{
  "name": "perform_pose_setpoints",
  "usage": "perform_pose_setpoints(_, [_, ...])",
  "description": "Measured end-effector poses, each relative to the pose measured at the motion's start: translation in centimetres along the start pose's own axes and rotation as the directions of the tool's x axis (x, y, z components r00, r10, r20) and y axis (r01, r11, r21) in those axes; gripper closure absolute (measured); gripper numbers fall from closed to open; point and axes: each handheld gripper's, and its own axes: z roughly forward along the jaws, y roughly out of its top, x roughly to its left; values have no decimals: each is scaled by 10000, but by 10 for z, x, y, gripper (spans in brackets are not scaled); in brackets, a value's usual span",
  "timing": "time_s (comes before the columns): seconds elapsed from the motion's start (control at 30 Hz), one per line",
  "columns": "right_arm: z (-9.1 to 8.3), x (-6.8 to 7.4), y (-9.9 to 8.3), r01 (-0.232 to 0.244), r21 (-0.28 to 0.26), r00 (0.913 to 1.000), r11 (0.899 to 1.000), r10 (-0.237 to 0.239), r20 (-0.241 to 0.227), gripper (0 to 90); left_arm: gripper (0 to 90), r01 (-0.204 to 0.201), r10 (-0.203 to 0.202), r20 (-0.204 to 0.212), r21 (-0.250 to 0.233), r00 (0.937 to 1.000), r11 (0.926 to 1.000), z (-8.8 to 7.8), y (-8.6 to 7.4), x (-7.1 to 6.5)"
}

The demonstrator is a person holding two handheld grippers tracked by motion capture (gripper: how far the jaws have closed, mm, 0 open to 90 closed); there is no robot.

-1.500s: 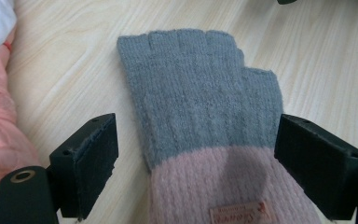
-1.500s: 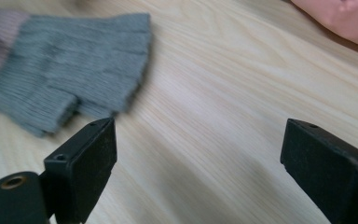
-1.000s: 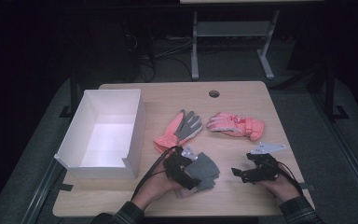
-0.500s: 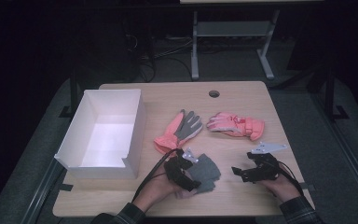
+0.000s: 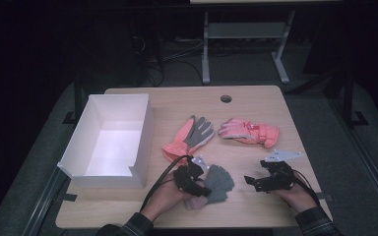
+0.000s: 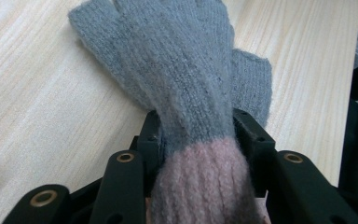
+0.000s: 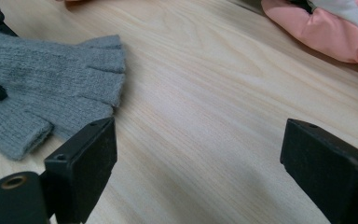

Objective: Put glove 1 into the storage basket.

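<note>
Wooden table point(image 5: 256, 105) seen from above, with the person's forearms entering at the near edge; the left gripper point(image 5: 193, 181) lies low over the near middle of the table, its jaws having just been closing, and they now press on both sides of a grey knitted glove point(image 5: 218, 181) at the point where the grey hand meets the pink ribbed cuff; in the left gripper view the glove point(image 6: 186, 93) runs away from the jaws, flat on the wood, its short open fingers pointing outward; the right gripper point(image 5: 268, 181) rests near the right front edge, well apart from the grey glove, its jaws spread wide with bare wood between them; in the right gripper view the grey glove point(image 7: 46, 88) lies to the left, clear of the jaws; farther back lie a pink glove with a grey palm point(image 5: 189, 136) and a second pink glove point(image 5: 248, 132), just beside each other; a white box point(image 5: 141, 129) stands open at the left.
</note>
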Motion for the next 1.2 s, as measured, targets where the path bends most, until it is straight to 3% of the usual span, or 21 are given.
perform_pose_setpoints(0.3, [-1, -1, 0, -111, -115, 9999, 9999, 111, 19, 106, 620, 139, -131, 224, -377, 9997, 9992, -11, 3, -2])
perform_pose_setpoints(0.53, [0, -2, -1, -119, -164, 9999, 9998, 121, 101, 106, 622, 150, -151, -6, -738, 9999, 9972, -29, 9, -3])
perform_pose_setpoints(0.8, [0, -2, -2, -68, -244, 9999, 9997, 71, 118, 105, 622, 559, -609, -316, -1399, 9976, 9886, -58, 19, 3])
perform_pose_setpoints(1.0, [1, -2, -3, -114, -161, 9998, 9998, 116, 146, 103, 621, 833, -972, -653, -1893, 9931, 9784, -90, 27, 8])
perform_pose_setpoints(1.2, [2, -1, -2, -78, -155, 9999, 9998, 79, 92, 103, 621, 832, -1050, -906, -2183, 9903, 9723, -116, 28, 12])
